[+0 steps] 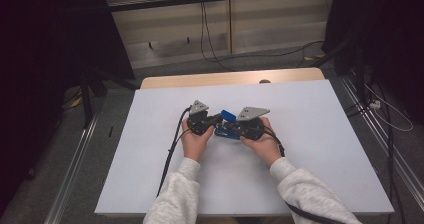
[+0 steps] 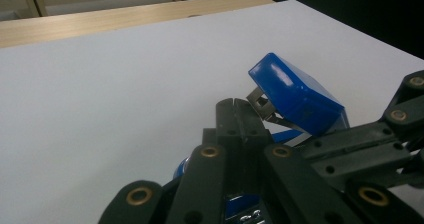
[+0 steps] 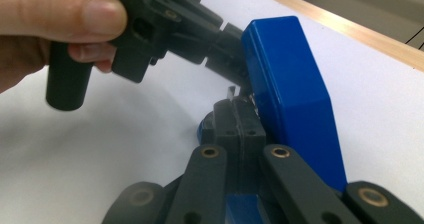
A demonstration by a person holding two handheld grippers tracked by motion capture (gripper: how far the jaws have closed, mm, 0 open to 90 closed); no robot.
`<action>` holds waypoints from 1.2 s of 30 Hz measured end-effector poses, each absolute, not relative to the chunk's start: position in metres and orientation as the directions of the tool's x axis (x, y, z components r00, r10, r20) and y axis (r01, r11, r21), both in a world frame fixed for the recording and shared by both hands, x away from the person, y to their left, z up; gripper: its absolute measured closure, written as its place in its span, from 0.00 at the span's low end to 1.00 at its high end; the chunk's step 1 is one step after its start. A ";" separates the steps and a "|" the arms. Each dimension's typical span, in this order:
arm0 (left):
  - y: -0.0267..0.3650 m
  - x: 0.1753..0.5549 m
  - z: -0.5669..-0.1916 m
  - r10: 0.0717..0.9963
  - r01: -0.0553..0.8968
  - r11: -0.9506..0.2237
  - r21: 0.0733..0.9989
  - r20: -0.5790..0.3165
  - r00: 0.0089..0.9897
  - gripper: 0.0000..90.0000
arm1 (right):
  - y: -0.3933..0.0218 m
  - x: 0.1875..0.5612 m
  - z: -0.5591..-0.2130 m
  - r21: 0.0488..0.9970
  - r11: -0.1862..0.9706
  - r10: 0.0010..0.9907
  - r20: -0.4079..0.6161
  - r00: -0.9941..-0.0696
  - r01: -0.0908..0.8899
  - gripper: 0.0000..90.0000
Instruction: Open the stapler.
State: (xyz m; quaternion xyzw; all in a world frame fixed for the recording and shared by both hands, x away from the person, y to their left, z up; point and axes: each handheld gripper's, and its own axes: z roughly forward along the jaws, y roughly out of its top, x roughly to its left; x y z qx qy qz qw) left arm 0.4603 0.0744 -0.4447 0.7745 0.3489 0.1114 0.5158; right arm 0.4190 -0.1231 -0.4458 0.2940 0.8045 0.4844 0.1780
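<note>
Sleeves enter at the counter's (image 1: 150, 174) near edge. Both hands meet at a blue stapler (image 1: 227, 116) near the counter's middle. Left gripper (image 2: 239, 115): jaws together, just beside the stapler's raised blue top; what they pinch cannot be told. Right gripper (image 3: 239, 119): jaws together against the stapler's lower part, grip unclear. Left hand (image 3: 45, 29) holds its gripper's handle.

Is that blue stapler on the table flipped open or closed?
Open. The blue stapler has its top arm tilted up from the base, baring the metal strip beneath, in the left gripper view.
</note>
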 end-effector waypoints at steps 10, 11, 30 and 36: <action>0.072 0.460 -0.443 0.649 0.417 -0.216 0.883 -0.190 0.737 1.00 | -0.118 0.421 -0.453 0.873 0.369 0.681 -0.021 -0.732 0.318 1.00; 0.072 0.460 -0.443 0.648 0.415 -0.217 0.884 -0.187 0.738 1.00 | -0.118 0.421 -0.453 0.873 0.369 0.681 -0.021 -0.732 0.318 1.00; 0.073 0.463 -0.451 0.662 0.427 -0.230 0.875 -0.181 0.727 1.00 | -0.121 0.420 -0.455 0.886 0.333 0.723 -0.020 -0.691 0.323 1.00; 0.071 0.462 -0.452 0.670 0.450 -0.241 0.860 -0.188 0.718 1.00 | -0.118 0.420 -0.456 0.885 0.334 0.735 -0.029 -0.678 0.324 1.00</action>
